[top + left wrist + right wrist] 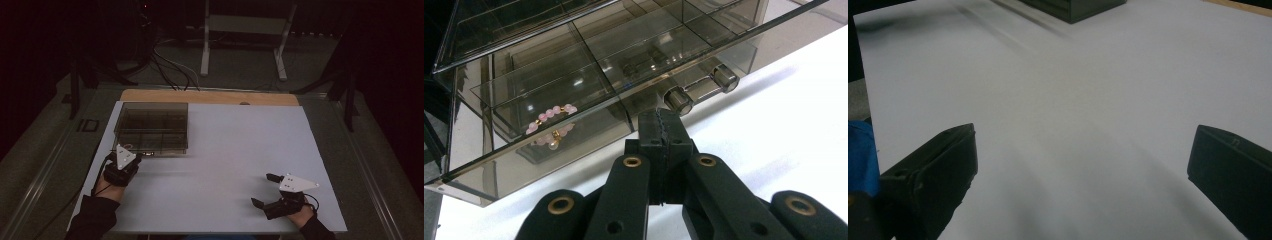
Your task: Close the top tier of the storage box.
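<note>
At the table's left, the left gripper [663, 131] is seen with its jaws pressed together, empty, just before the handle [700, 88] of a smoked-plastic drawer box [151, 126] resting on the white tabletop [225, 165]; a pink bead bracelet [550, 126] is visible inside. At the right, the right gripper [266, 189] is held wide open above bare tabletop.

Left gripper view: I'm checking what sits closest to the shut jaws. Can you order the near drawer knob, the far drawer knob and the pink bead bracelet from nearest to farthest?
1. Near drawer knob, just past the left gripper.
2. Far drawer knob, up to the right along the drawer front.
3. Pink bead bracelet, inside the drawer, off to the left.
</note>
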Demonstrator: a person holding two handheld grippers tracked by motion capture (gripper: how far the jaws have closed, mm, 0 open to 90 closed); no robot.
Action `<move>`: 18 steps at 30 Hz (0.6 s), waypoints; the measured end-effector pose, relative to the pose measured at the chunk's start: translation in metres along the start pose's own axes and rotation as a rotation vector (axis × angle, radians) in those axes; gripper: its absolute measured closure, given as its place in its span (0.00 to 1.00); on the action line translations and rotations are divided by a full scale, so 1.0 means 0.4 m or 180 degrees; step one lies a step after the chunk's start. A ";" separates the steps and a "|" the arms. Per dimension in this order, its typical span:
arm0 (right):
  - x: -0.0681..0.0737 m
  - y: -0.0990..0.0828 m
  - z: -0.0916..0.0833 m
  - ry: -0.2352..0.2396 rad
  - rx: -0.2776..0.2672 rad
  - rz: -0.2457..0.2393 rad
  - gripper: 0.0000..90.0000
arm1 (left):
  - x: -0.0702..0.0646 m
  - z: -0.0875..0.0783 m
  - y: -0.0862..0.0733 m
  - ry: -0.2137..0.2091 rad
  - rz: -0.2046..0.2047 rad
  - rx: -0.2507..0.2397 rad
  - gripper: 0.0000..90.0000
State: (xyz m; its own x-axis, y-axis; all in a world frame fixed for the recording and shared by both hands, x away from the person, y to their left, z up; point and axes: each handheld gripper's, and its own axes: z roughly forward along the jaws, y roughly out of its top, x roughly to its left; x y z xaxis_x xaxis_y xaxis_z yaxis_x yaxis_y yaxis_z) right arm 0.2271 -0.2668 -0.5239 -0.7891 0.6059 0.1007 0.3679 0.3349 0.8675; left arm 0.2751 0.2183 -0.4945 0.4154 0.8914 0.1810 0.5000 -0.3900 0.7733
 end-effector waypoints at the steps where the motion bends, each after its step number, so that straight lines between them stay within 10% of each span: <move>1: 0.000 0.000 0.000 0.0000 0.0001 0.0000 0.00 | 0.000 0.000 0.001 0.0000 0.0010 0.0006 1.00; 18: 0.000 0.000 0.000 0.0000 0.0001 -0.0003 0.00 | -0.001 0.006 0.005 0.0024 0.0044 0.0013 1.00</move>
State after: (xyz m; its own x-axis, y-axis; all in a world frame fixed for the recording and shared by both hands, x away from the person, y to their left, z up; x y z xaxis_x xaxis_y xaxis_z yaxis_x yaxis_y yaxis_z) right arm 0.2270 -0.2668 -0.5238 -0.7895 0.6056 0.0999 0.3673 0.3357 0.8674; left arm 0.2780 0.2167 -0.4945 0.4166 0.8876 0.1964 0.4972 -0.4033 0.7682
